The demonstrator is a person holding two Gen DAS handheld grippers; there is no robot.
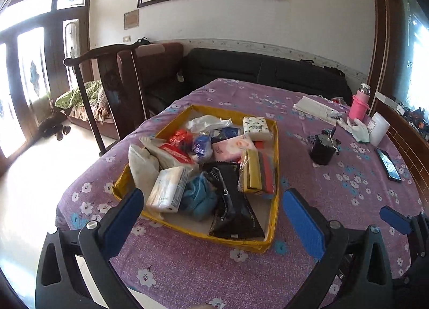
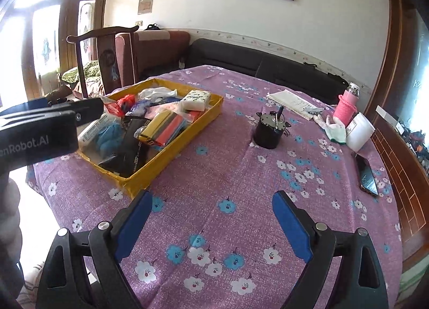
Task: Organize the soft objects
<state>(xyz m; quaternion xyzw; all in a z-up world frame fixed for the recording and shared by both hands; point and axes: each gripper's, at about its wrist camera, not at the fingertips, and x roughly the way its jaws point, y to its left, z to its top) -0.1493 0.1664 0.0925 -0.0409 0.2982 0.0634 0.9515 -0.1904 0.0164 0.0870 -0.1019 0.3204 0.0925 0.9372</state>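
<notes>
A yellow cardboard tray (image 1: 276,175) on the purple flowered tablecloth holds several soft items: tissue packs (image 1: 256,128), a black pouch (image 1: 236,209), a blue cloth (image 1: 199,196), sponges (image 1: 258,172) and plastic bags. My left gripper (image 1: 214,212) is open and empty, hovering just in front of the tray's near edge. My right gripper (image 2: 213,218) is open and empty over bare tablecloth, to the right of the tray (image 2: 171,156). The left gripper's body shows at the left of the right wrist view (image 2: 40,134).
A black pot (image 2: 268,132) stands mid-table. At the far right are a pink bottle (image 2: 346,106), a white container (image 2: 359,132), a white glove (image 2: 335,130), papers (image 2: 292,102) and a phone (image 2: 367,176). A chair and sofa stand behind the table.
</notes>
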